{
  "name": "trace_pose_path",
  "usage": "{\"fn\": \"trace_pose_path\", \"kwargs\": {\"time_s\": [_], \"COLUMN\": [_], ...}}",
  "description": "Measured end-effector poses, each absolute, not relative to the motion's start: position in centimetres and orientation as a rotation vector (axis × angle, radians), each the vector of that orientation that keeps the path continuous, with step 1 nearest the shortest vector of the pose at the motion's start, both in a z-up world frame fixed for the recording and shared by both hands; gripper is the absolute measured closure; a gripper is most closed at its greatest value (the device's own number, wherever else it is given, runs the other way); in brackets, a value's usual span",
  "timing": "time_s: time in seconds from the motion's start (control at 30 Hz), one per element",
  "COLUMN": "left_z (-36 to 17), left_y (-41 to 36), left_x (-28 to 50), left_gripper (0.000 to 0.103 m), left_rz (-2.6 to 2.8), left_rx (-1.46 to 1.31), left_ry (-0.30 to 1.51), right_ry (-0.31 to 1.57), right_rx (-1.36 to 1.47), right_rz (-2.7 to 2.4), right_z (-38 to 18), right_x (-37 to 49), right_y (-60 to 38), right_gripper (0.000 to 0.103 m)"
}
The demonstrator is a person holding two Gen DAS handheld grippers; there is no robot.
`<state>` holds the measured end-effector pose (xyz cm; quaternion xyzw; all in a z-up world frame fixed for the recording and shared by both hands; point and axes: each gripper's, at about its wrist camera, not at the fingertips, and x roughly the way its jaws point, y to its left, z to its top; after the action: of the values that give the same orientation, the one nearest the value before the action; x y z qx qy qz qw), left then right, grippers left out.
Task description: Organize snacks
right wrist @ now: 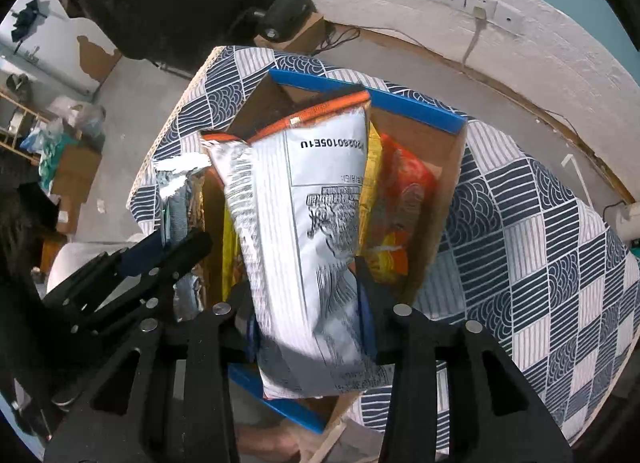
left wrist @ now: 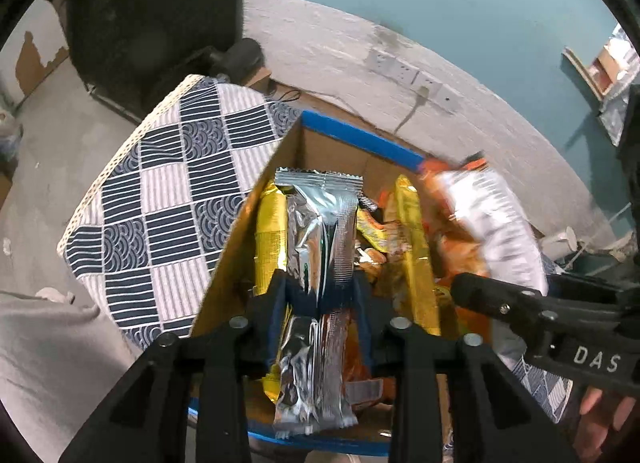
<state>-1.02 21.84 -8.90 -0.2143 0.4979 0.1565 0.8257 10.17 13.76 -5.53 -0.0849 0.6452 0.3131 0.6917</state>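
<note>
- A silver snack packet [left wrist: 320, 247] is being held between the fingers of the left gripper [left wrist: 320, 295], right over the open cardboard box [left wrist: 224, 263].
- The left jaws are being kept close together, and the packet is being pinched across its narrow middle, so that it does not slip while it is being lowered.
- The silver packet's long side is being pointed away from the gripper, along the box, with its crimped top end toward the far blue rim [left wrist: 360, 139].
- A big white and orange chip bag [right wrist: 304, 231] is being held by the right gripper [right wrist: 304, 303], with the jaws standing a bit wider because the bag is fat.
- The chip bag is being kept over the same box, its long side running from near to far and its orange top edge at the far end.
- Yellow packets [left wrist: 272, 235] are already being stored upright in the box, so both snacks are probably being slotted in beside them.
- The box is being kept on a blue checked tablecloth [right wrist: 540, 243].
</note>
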Motion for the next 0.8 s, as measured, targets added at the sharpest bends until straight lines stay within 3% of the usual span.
{"fn": "trace_pose_path", "kwargs": {"time_s": [0.03,0.1,0.2,0.63,0.7,0.8], "left_z": [-8.9,-8.8,-8.6,-6.6,-5.8,-4.2], "left_y": [21.9,21.9,21.8,20.9,20.4,19.4], "left_x": [-1.1,-1.1,-1.2,-2.5,-2.8,-3.1], "left_gripper": [0.066,0.050,0.036,0.029,0.022,0.022], "left_rz": [0.335,0.334,0.354,0.369,0.371,0.366], "left_rx": [-0.457,-0.459,-0.443,-0.380,-0.360,-0.312], "left_ry": [1.056,1.055,1.044,1.022,1.003,0.960], "right_ry": [1.445,1.448,1.445,1.352,1.329,1.267], "right_rx": [-0.191,-0.192,-0.188,-0.166,-0.172,-0.192], "right_rz": [0.698,0.695,0.694,0.666,0.665,0.657], "right_z": [-5.7,-5.7,-5.6,-2.4,-1.7,-0.1], "right_x": [10.2,10.2,10.2,9.6,9.2,8.2], "right_y": [13.9,13.9,13.7,10.9,10.5,9.6], "right_gripper": [0.055,0.053,0.049,0.048,0.044,0.037]}}
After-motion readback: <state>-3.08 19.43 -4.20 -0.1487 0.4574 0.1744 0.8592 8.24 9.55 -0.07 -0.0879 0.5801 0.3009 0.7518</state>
